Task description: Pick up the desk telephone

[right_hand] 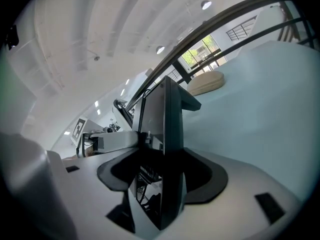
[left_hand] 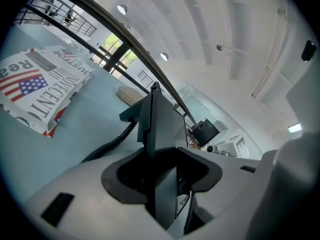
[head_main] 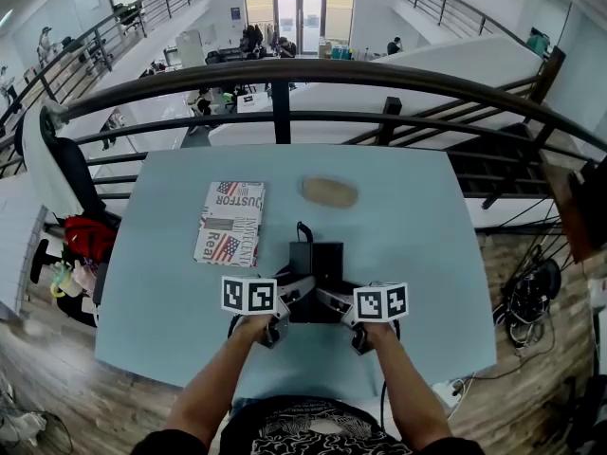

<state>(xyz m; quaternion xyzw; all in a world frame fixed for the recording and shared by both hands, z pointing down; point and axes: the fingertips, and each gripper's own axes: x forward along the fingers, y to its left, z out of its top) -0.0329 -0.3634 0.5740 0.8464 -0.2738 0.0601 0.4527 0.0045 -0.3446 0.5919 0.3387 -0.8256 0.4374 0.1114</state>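
Now left tongs (head_main: 292,292), right tongs (head_main: 334,301) each clamped on opposite sides of desk telephone (head_main: 318,259), over table (head_main: 408,216).

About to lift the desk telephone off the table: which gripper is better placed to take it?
Left, narrowly. The left gripper looks closed on the desk telephone at its side edge; the right gripper straddles the opposite edge, its grip unclear.

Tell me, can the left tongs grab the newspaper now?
Probably not yet: the left tongs are clamped on the phone. The newspaper lies unblocked nearby, so letting go first should work.
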